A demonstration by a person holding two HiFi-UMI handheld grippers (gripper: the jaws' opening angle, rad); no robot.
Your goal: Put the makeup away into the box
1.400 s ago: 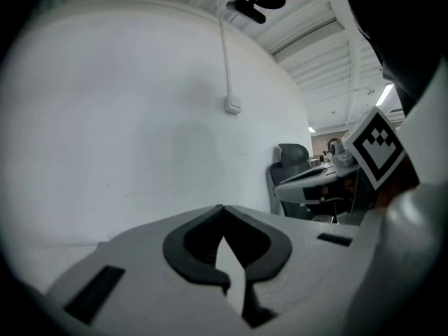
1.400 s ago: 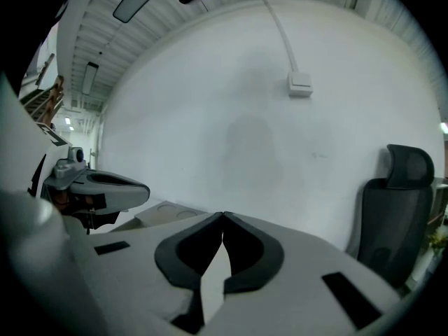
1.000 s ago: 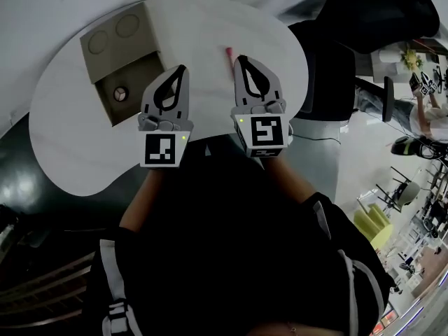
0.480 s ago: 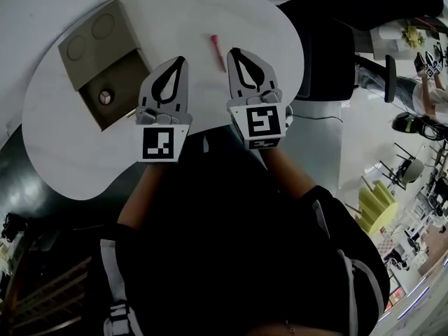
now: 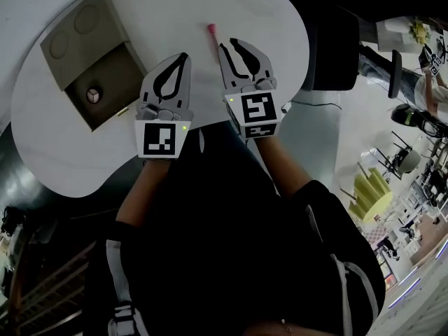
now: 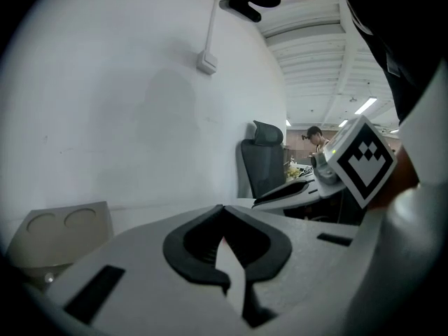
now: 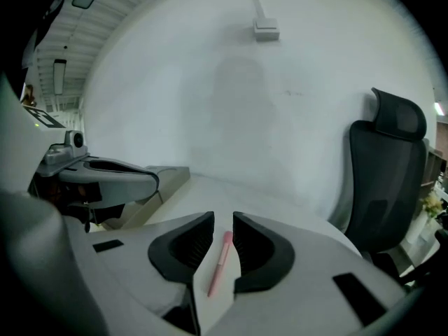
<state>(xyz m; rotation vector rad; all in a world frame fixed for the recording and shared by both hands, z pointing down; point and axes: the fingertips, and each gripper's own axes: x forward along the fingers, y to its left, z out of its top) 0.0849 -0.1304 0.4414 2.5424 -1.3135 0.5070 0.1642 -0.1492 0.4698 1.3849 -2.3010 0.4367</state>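
I see a white table (image 5: 63, 145) with a rounded, curving outline that fills the upper left and top of the head view. Two things lie directly on its plain, pale top. A cardboard box (image 5: 120, 67) sits in the upper left of the frame. It is open, and its lid flap (image 5: 70, 37), marked with two round shapes, is folded back toward the far edge. A pink makeup stick (image 5: 211, 30) lies flat on bare surface at the top centre, well apart from the box and to its right. In the right gripper view the stick runs lengthwise away from the camera at lower centre.
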